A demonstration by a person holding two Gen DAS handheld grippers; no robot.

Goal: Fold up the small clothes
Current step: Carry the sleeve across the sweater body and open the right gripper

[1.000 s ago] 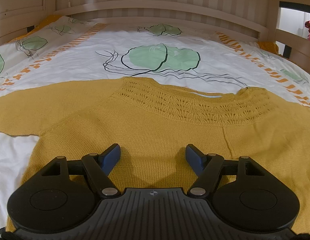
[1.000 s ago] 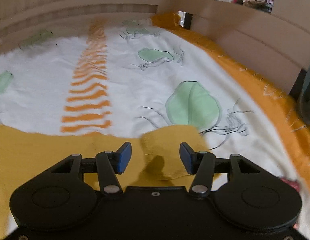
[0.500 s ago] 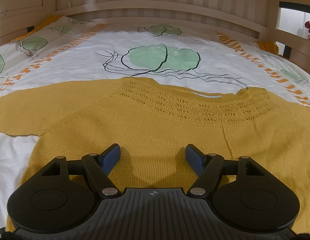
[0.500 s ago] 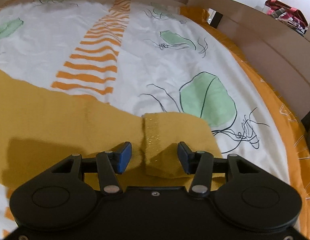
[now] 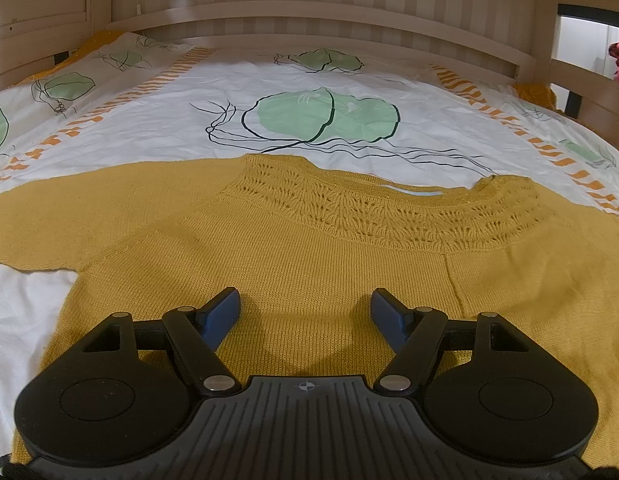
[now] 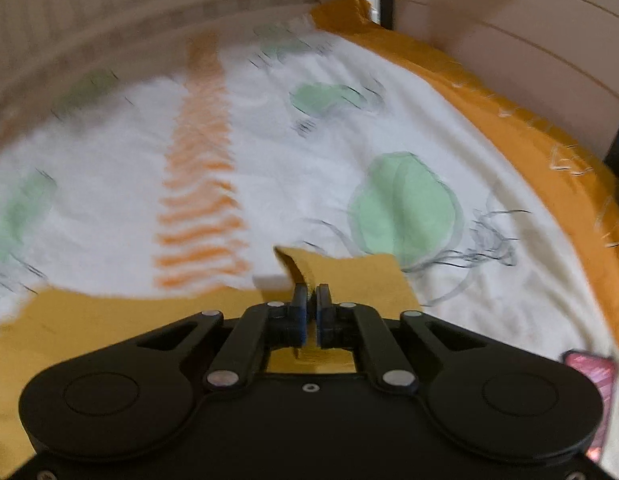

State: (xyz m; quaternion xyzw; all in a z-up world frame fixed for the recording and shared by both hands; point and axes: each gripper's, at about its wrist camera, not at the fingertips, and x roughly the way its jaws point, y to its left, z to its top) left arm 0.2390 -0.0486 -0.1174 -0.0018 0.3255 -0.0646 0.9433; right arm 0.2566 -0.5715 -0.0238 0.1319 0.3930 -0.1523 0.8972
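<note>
R gripper [image 6: 311,300] jaws, wide apart 1 s ago w/ sleeve end [image 6: 349,280] between them, just closed & now pinch its folded edge. Cuff edge lifted off the bedsheet [image 6: 309,168]; R view now blurred.

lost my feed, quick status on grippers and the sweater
Right gripper just closed, pinching sleeve end. Left gripper open over yellow sweater, flat on bedspread. Nothing in the way.

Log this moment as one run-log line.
left gripper: open over sweater body | right gripper: just closed, shut on sleeve cuff | bed: duvet
</note>
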